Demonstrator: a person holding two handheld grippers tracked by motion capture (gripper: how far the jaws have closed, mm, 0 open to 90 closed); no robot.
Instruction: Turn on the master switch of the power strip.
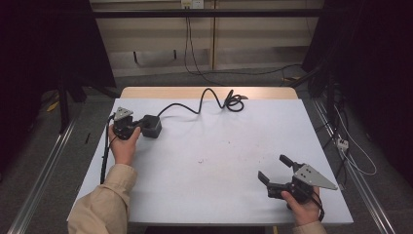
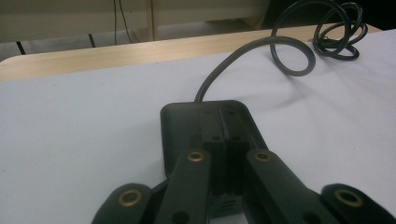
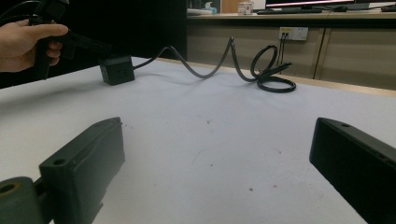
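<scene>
The black power cube sits near the bench's left rear, its dark cord looping back to a coil by the far edge. The left gripper rests over the cube with its jaws closed together on top. The right gripper rests near the front right corner, jaws spread wide around nothing. No readable writing shows on the cube.

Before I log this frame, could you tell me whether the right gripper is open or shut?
Open: the right gripper has its jaws spread wide apart, with nothing between them.
</scene>
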